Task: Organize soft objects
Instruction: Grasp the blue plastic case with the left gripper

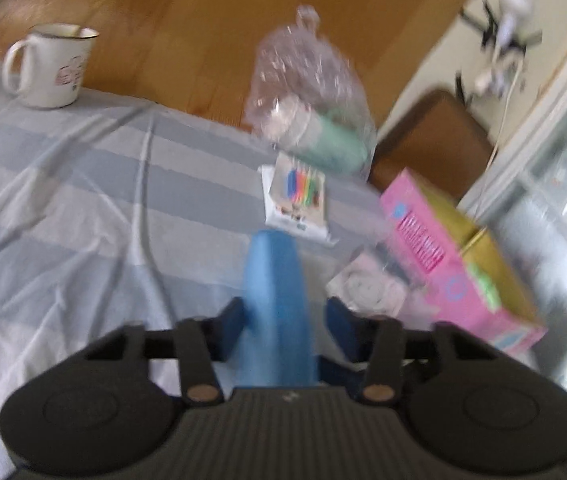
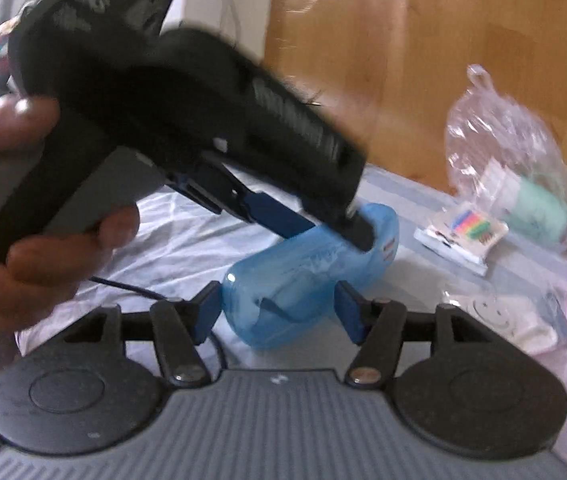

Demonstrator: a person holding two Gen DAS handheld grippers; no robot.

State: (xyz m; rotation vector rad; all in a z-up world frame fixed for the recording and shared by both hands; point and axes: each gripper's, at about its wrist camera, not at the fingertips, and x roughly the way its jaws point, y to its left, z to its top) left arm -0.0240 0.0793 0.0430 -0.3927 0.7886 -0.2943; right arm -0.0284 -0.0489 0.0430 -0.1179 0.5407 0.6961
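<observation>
My left gripper (image 1: 281, 322) is shut on a blue plastic-wrapped soft pack (image 1: 277, 300), held above the striped sheet (image 1: 83, 200). In the right wrist view the same blue pack (image 2: 307, 268) lies between the spread fingers of my right gripper (image 2: 279, 308), which is open around its lower end; whether the pads touch it I cannot tell. The left gripper (image 2: 347, 232) reaches in from the upper left, held by a hand (image 2: 23, 240). A clear bag (image 1: 307, 92) with a mint-green item stands at the far edge and also shows in the right wrist view (image 2: 511, 160).
A white mug (image 1: 51, 68) stands at the sheet's far left. A small white packet with coloured stripes (image 1: 297, 200), a white smiley item in clear wrap (image 1: 367, 288) and a pink box (image 1: 455, 268) lie to the right. A wooden board (image 1: 203, 20) stands behind.
</observation>
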